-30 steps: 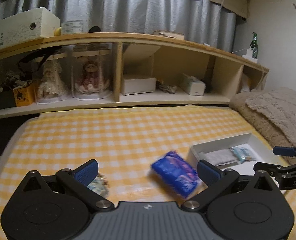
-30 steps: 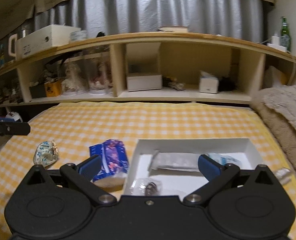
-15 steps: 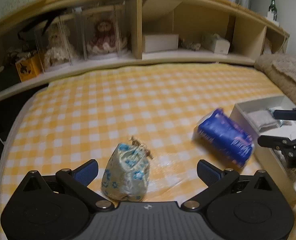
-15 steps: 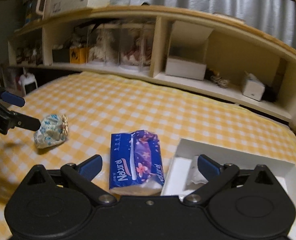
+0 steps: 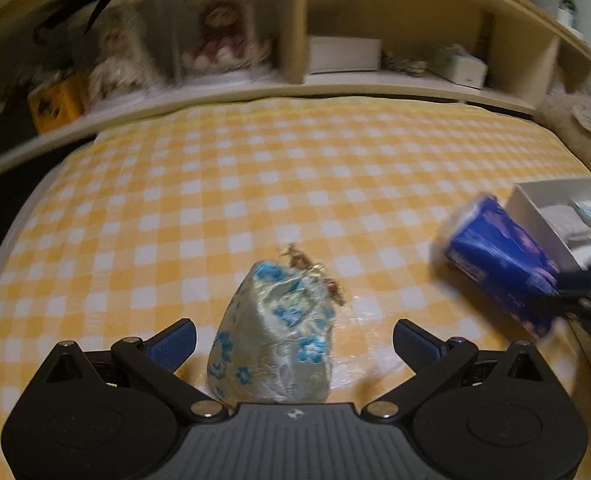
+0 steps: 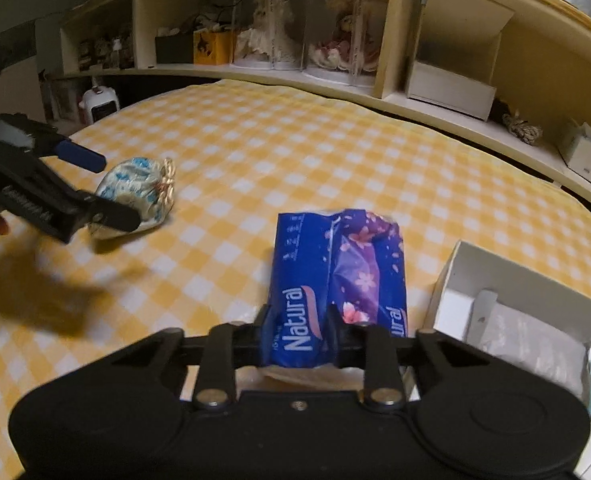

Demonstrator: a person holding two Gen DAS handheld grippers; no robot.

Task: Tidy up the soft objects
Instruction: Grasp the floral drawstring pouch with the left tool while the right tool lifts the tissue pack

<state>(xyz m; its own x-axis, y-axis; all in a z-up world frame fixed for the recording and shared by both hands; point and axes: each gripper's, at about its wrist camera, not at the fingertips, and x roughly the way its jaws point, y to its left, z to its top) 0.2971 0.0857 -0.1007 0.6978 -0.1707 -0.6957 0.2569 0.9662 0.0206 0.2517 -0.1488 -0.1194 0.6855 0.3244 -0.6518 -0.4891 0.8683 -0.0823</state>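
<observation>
- While the right gripper [image 6: 299,332] has just been closing, its jaws now stand narrow and pinch the near end of the blue tissue pack [image 6: 337,280], which lies on the yellow checked bedcover [image 6: 295,152] with its long axis running straight away from that gripper.
- Just to the right of the pack, toward the bedcover's right edge, sits the white box [image 6: 507,276], already holding a few wrapped items; the pack nearly touches its near-left corner.
- From that layout, the coming move looks like a short lift and a sideways carry to the right, with the pack hanging lengthwise from its pinched end.
- Over by the left side of the bedcover, the left gripper [image 5: 293,338] stands wide, and the floral pouch [image 5: 273,332] sits between its fingers, untouched by either pad.
- Its gathered, gold-tied top points away from the left gripper, so a closing squeeze would take it across its fat middle.
- For the pouch the left hand is clearly nearer; the box is well apart from it.
</observation>
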